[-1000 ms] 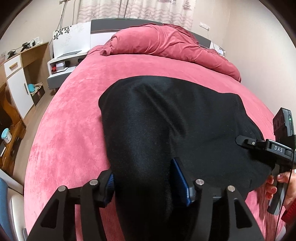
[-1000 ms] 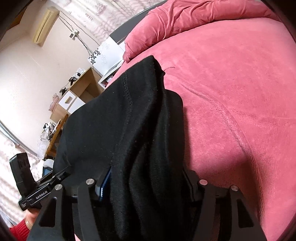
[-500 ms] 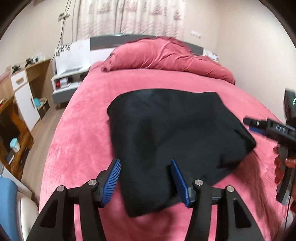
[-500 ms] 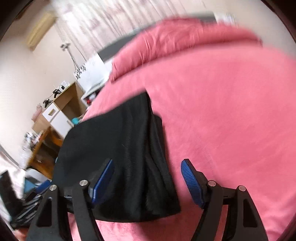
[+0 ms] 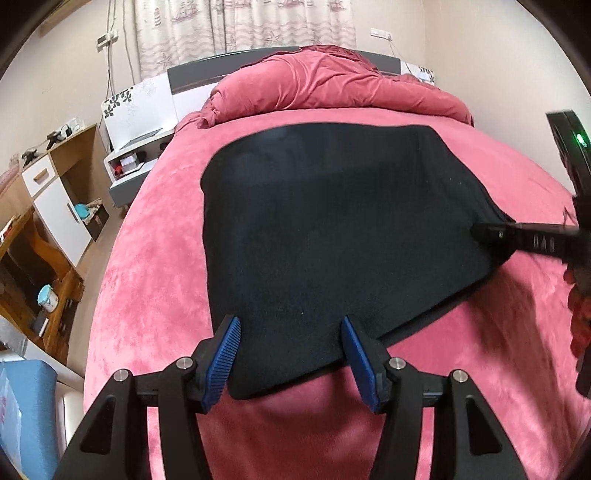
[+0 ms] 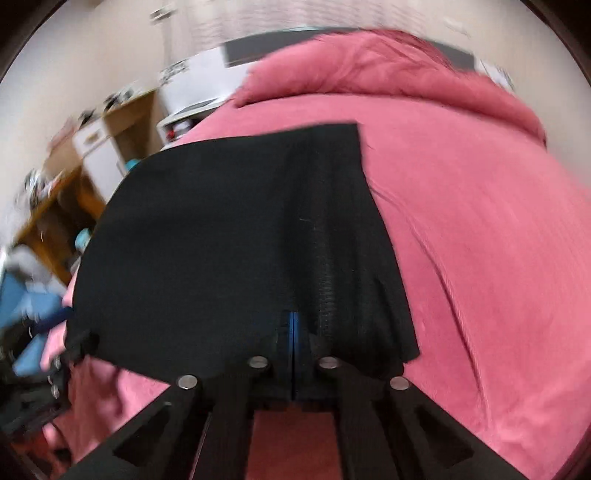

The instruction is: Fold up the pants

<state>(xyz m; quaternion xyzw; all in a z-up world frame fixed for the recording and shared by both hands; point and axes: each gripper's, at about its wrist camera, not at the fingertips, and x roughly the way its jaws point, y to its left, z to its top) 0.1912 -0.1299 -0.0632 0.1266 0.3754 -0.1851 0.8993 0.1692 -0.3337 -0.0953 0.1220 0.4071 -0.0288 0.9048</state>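
Pants (image 5: 332,236) are lying folded flat on the bed (image 5: 155,266), long axis running left to right. Left gripper (image 5: 290,354) fingers are gaping wide, holding nothing; right gripper (image 6: 293,332) fingers are pressing together, gripping nothing.

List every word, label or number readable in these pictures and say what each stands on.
"DAS": white letters on the black body of the right gripper, in the left wrist view.
Nothing else is legible; the right wrist view is blurred, and the curtain carries only pictures, no words.
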